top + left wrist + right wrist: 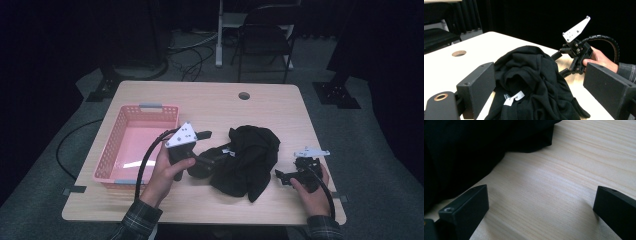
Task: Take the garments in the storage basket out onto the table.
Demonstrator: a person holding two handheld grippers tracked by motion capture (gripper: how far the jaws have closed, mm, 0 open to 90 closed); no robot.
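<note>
A black shirt (245, 159) lies in a crumpled heap in the middle of the desk (210, 100). A small white tag (514, 98) shows on it. A pink basket (112, 150) sits on the desk just to the left of the shirt.

The left tongs (206, 148) are at the left edge of the shirt. Their jaws are wide, one on each side of the cloth, not squeezing it.

The right tongs (281, 176) sit low over the bare desk, just right of the shirt. Their jaws are wide too, with only wood between them.
</note>
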